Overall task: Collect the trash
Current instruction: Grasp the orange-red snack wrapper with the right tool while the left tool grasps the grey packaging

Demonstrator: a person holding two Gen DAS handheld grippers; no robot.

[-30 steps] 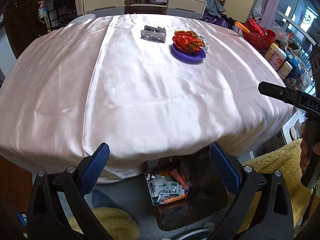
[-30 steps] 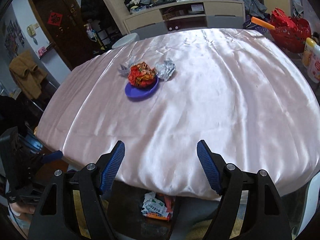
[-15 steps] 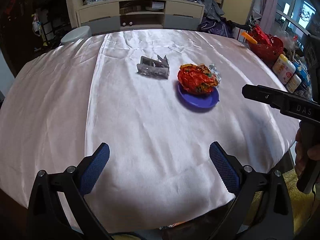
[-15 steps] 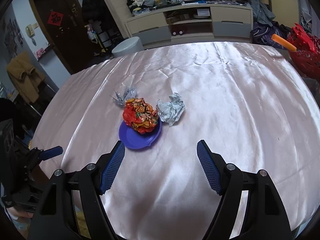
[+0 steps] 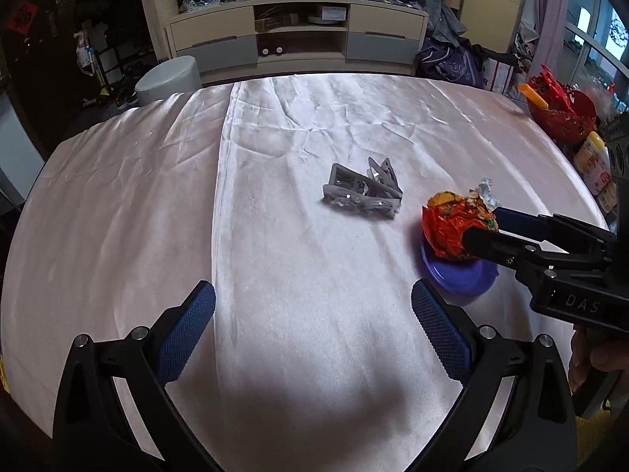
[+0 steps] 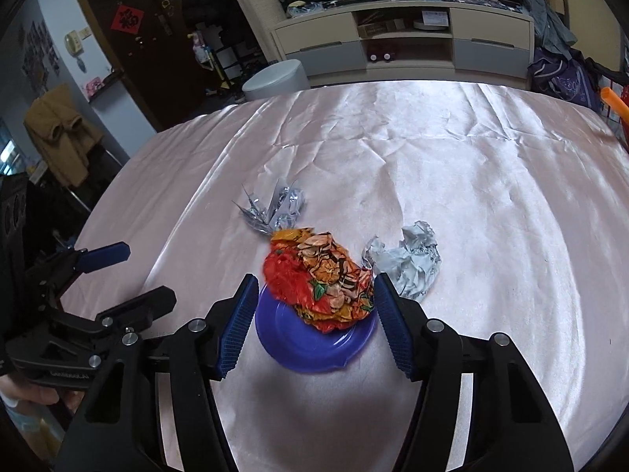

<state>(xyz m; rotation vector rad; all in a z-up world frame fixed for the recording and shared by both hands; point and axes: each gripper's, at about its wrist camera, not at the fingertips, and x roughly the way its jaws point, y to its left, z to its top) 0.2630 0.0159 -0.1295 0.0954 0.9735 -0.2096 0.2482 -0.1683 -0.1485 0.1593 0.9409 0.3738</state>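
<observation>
A crumpled orange-red snack wrapper [image 6: 318, 279] [image 5: 448, 224] lies on a small purple plate [image 6: 310, 342] [image 5: 460, 279] on the pink satin tablecloth [image 5: 275, 267]. My right gripper [image 6: 314, 281] [image 5: 481, 224] straddles the wrapper and its jaws are closing; a narrow gap still shows at the left pad. A silver foil wrapper [image 5: 361, 196] [image 6: 275, 208] lies beyond the plate, and a crumpled grey paper [image 6: 409, 263] lies beside it. My left gripper [image 5: 312, 291] [image 6: 149, 273] hovers open over bare cloth, left of the plate, with nothing between its fingers.
A red basket [image 5: 558, 110] and some bottles [image 5: 589, 157] sit at the table's right edge. Past the far edge stand a grey round stool [image 5: 169, 78] and a low TV cabinet [image 5: 298, 39]. A hand [image 5: 593, 358] holds the right gripper's handle.
Both grippers have moved forward from the table's near edge over the cloth. The right gripper has reached the plate and its jaws have narrowed around the orange wrapper.
</observation>
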